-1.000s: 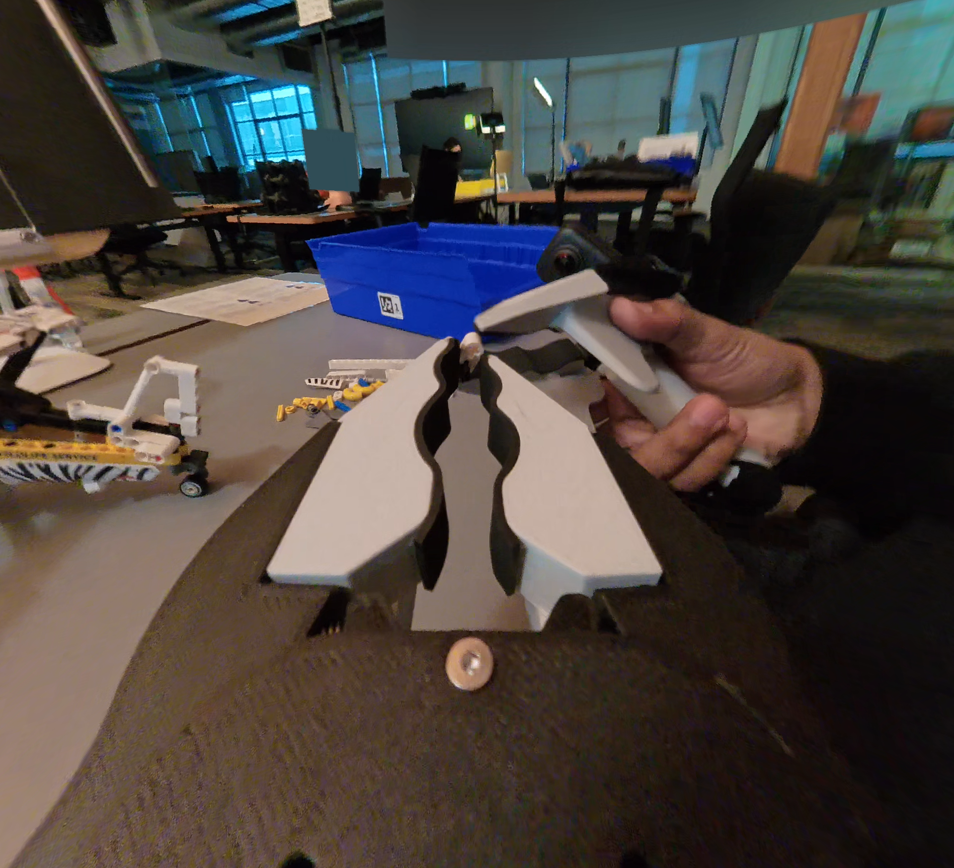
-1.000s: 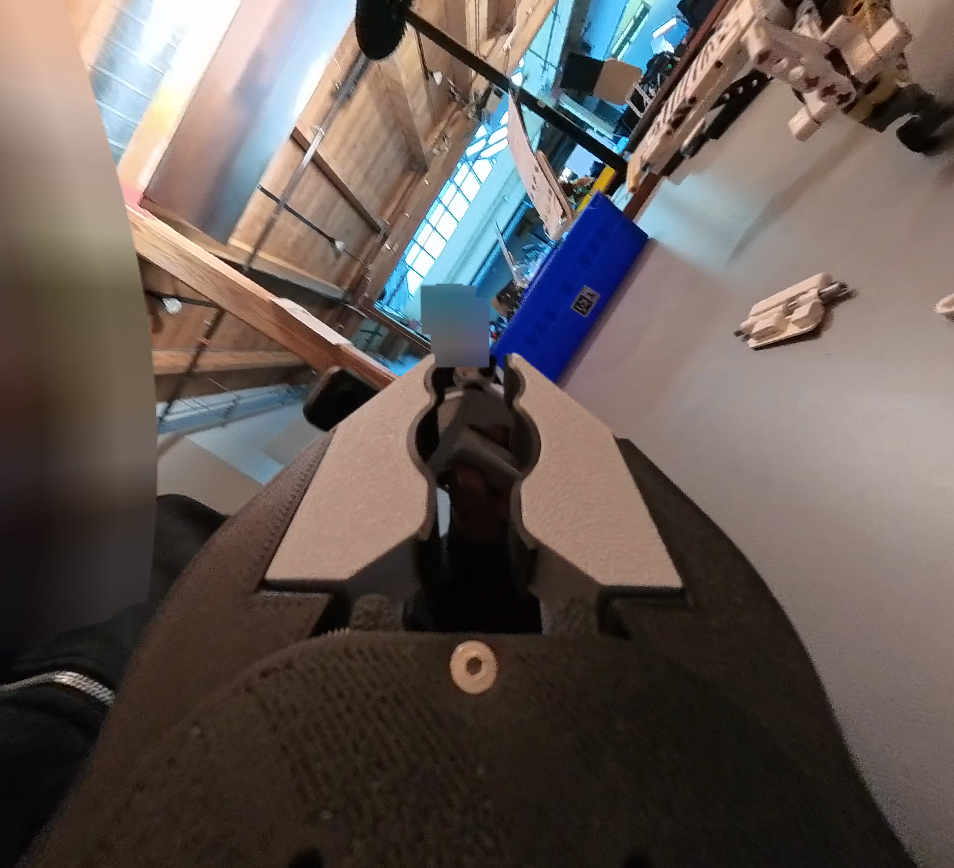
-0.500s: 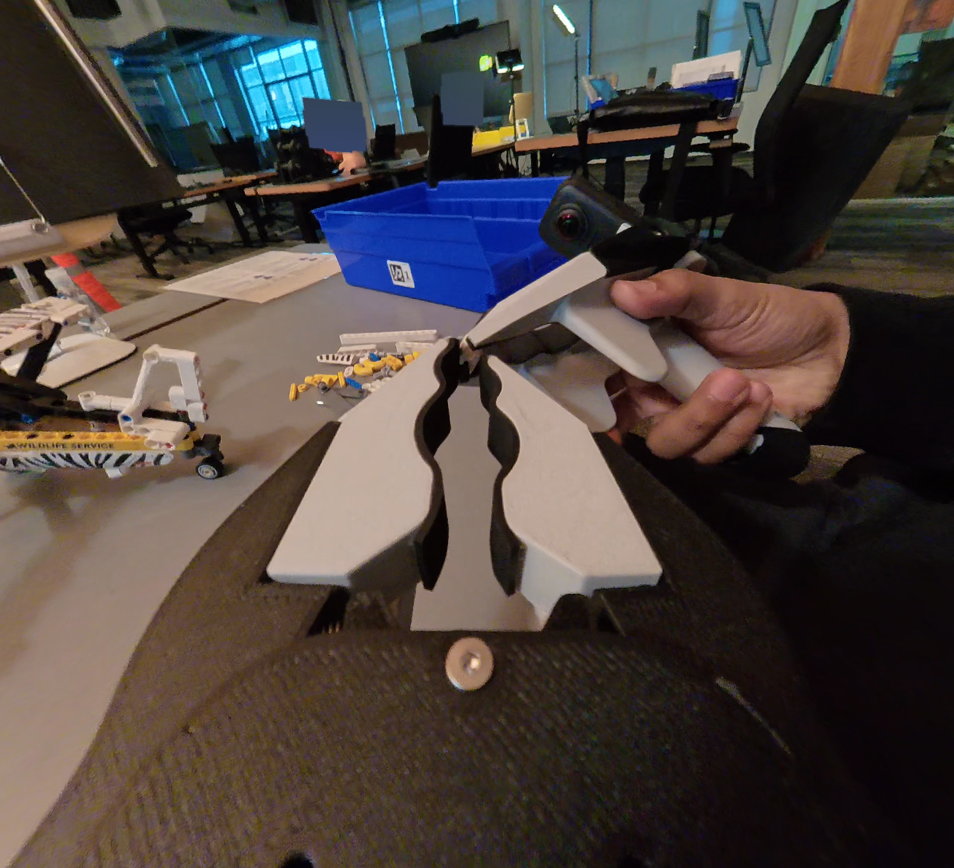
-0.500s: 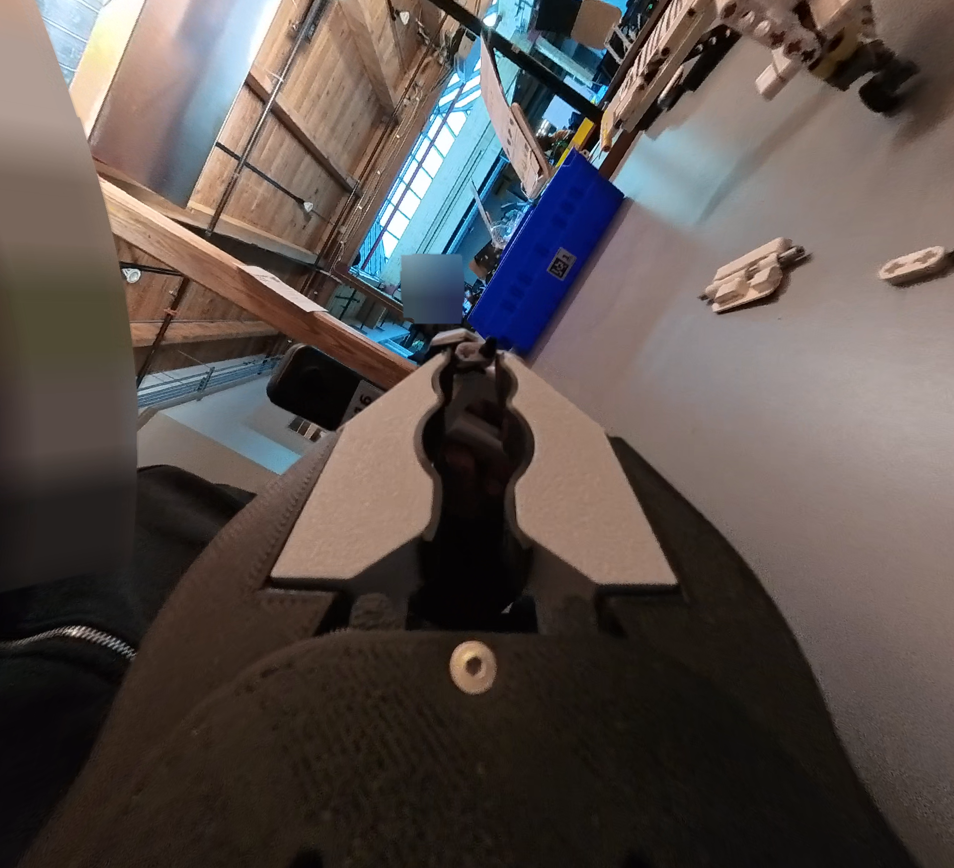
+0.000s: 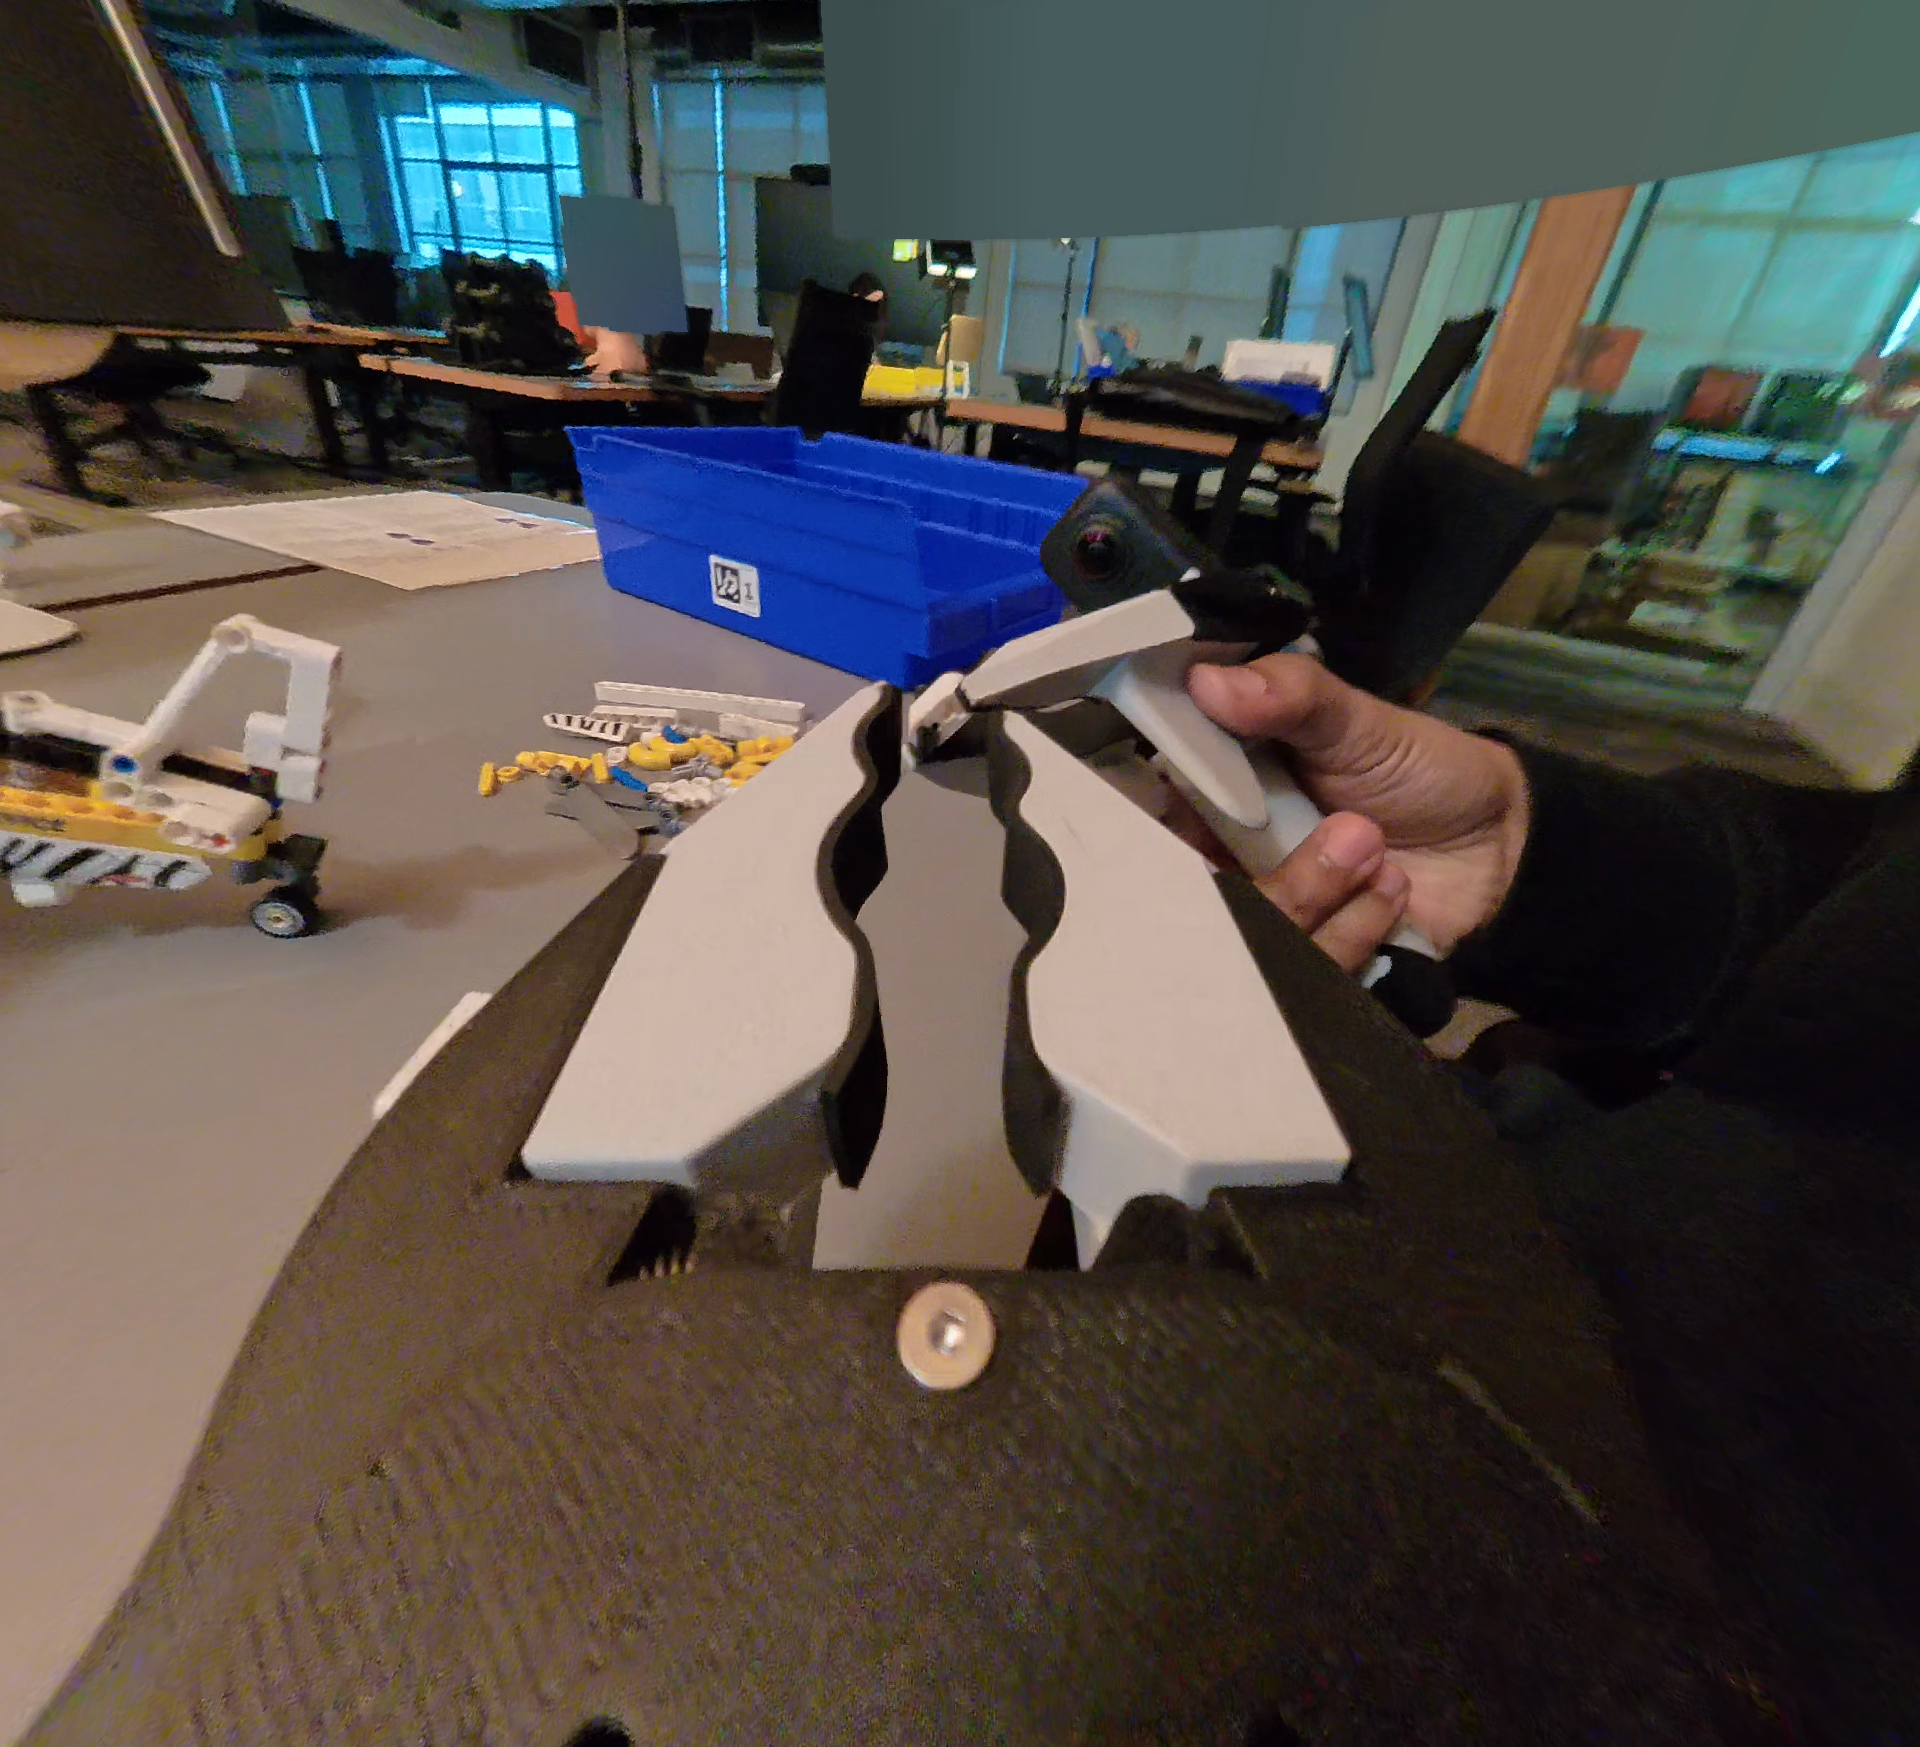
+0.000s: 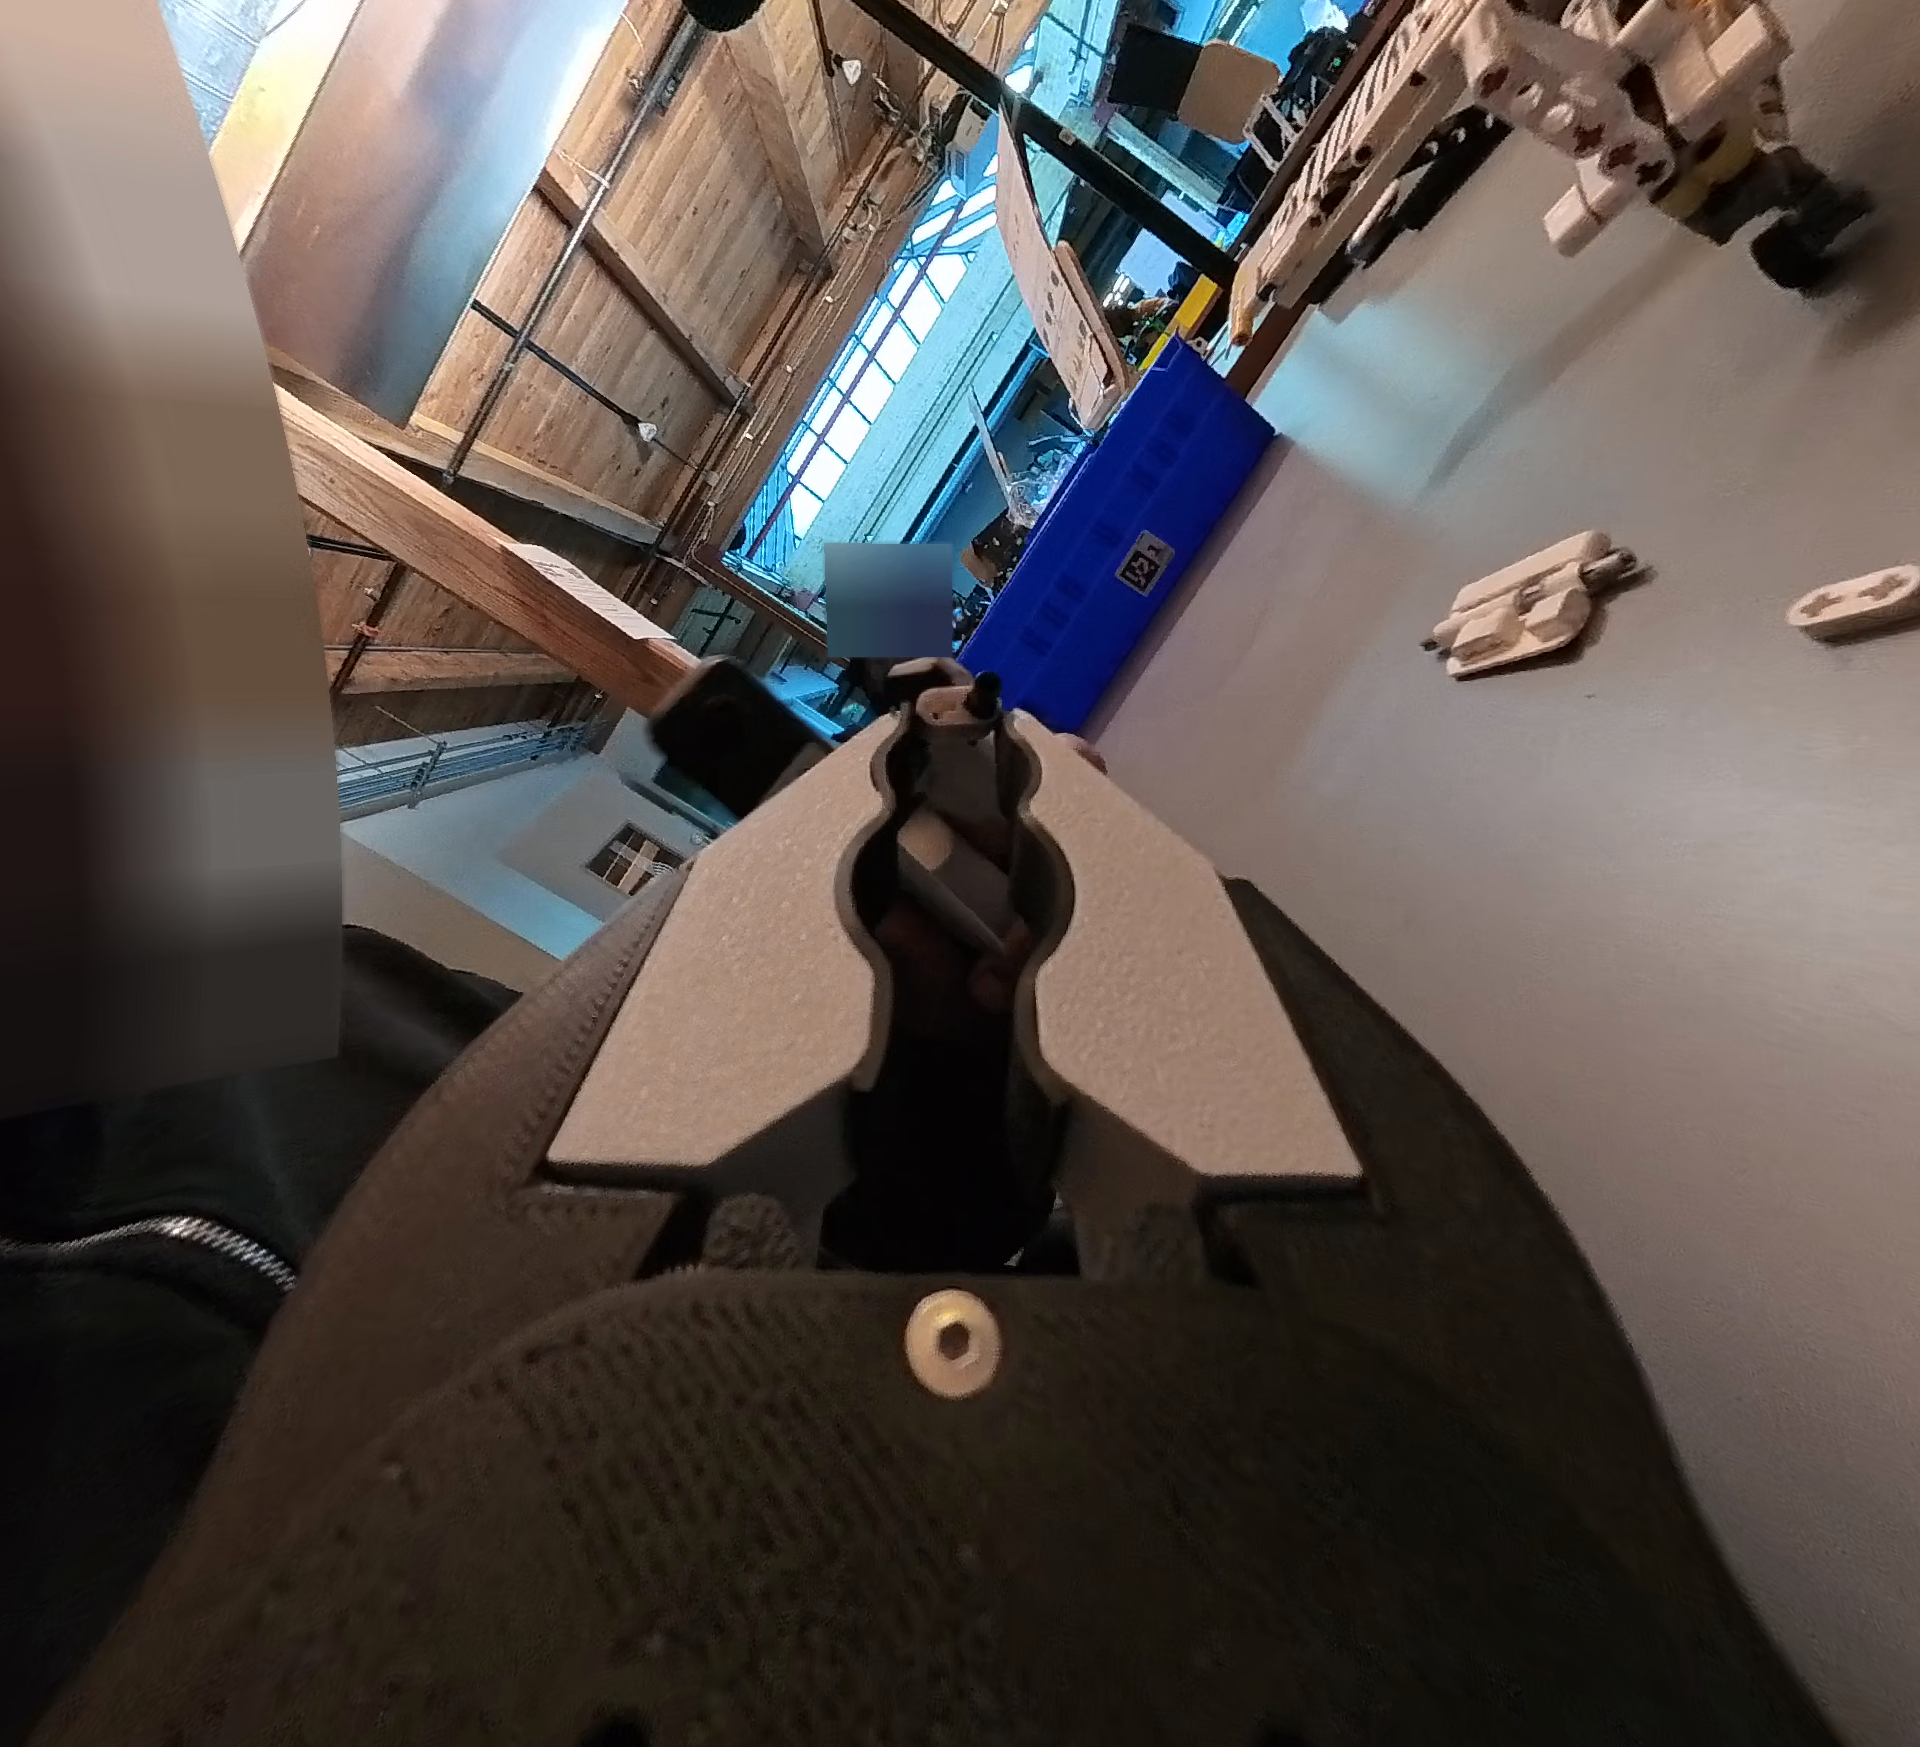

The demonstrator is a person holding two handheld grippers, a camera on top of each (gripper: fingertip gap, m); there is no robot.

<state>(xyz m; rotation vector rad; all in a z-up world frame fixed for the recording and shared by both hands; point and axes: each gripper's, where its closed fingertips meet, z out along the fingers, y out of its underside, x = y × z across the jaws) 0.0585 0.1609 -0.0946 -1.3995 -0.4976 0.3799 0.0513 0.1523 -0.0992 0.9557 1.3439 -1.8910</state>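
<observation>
Grey desk (image 5: 436,959), blue bin (image 5: 831,544) at far edge: small white brick piece (image 6: 940,708) is pinched by right gripper (image 6: 951,733) fingertips above the near edge, between left gripper's (image 5: 943,723) parted, unclamped fingers; slippage is judged possible from so shallow a hold.

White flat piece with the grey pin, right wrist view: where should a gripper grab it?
Probably from above, fingers across the two long edges of the white flat piece, mid-body. It lies flat on the table, and the grey pin sticks out one end, leaving those sides clear.
</observation>
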